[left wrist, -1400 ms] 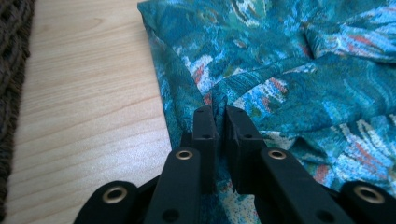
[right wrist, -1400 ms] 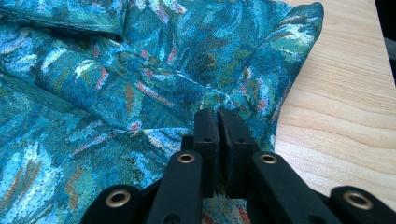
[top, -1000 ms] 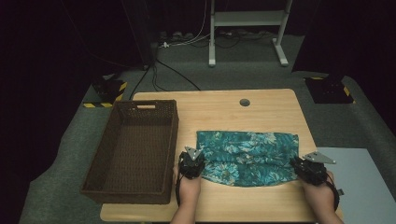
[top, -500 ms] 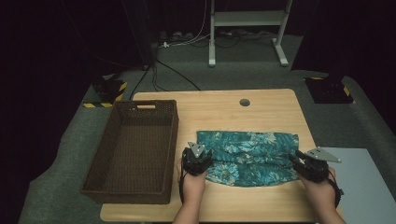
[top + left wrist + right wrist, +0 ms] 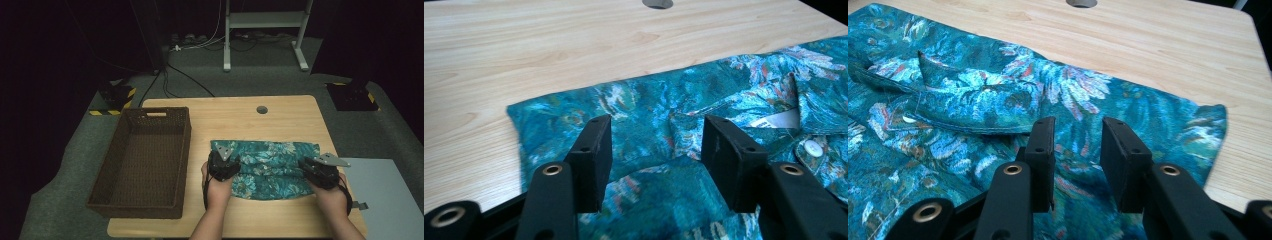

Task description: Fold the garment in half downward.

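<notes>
Just drawn inward from the outer ends of the shirt (image 5: 270, 165) and nudged toward the far edge of the table (image 5: 240, 115): so with the left gripper (image 5: 223, 165), so with the right gripper (image 5: 317, 172). Half a second back, parked nearer the garment's side edges; now sitting over the cloth itself.

Jaws spread on the left gripper (image 5: 654, 135), wide, with nothing between them but the print lying flat below. Jaws apart on the right gripper (image 5: 1075, 135) too, though by a narrower gap, and likewise pinching nothing. Probably lining up on a fresh hold for the next fold, with no cloth taken yet.

Lying flat on the right half of the table, toward the near edge, collar (image 5: 744, 117) and a white button (image 5: 812, 147) facing up. Rumpled around the collar, so worth smoothing before closing.

Standing along the left edge, an open wicker basket (image 5: 156, 119), apart from the shirt by a strip of bare wood. Set near the middle of the far edge, a round cable hole (image 5: 261, 109). Nothing lying between shirt and basket to block a carry across.
</notes>
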